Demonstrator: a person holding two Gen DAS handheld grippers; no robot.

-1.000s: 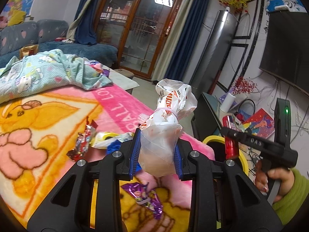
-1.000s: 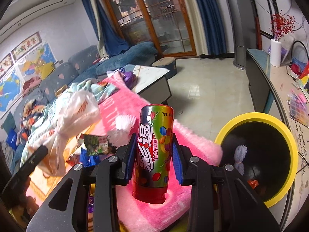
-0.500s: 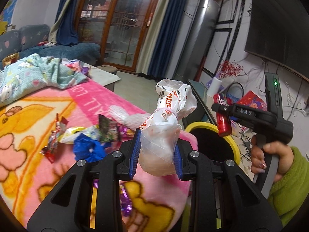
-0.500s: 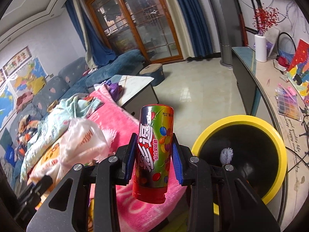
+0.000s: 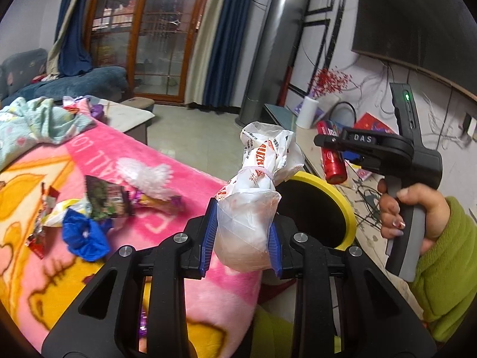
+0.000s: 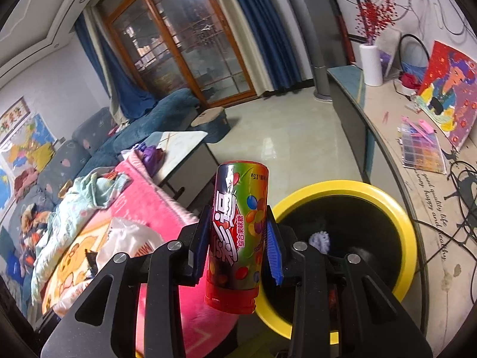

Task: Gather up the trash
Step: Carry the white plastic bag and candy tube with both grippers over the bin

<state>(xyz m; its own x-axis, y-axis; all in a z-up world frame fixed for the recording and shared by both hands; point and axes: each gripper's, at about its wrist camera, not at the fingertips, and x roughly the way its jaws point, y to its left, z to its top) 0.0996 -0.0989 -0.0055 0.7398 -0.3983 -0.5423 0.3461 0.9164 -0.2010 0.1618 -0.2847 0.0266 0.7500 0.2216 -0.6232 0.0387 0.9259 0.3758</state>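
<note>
My left gripper (image 5: pixel 241 237) is shut on a tied white plastic bag (image 5: pixel 253 203) and holds it above the edge of the pink blanket (image 5: pixel 125 161), just left of the yellow-rimmed black bin (image 5: pixel 345 205). My right gripper (image 6: pixel 237 244) is shut on a red and green candy tube (image 6: pixel 237 232), upright, by the bin's (image 6: pixel 408 241) left rim. In the left wrist view the right gripper (image 5: pixel 331 146) and its tube (image 5: pixel 334 164) hang above the bin. Loose wrappers (image 5: pixel 104 197) and a blue scrap (image 5: pixel 83 235) lie on the blanket.
A white fluffy piece (image 5: pixel 146 176) lies on the blanket and a similar one (image 6: pixel 319 240) inside the bin. A low cabinet (image 6: pixel 396 161) with papers stands right of the bin. A small table (image 6: pixel 179 146) and a sofa (image 6: pixel 89 137) stand behind the blanket.
Both grippers have swung right towards the bin with their loads. The bin now fills more of both views, and the tube has come over its rim.
</note>
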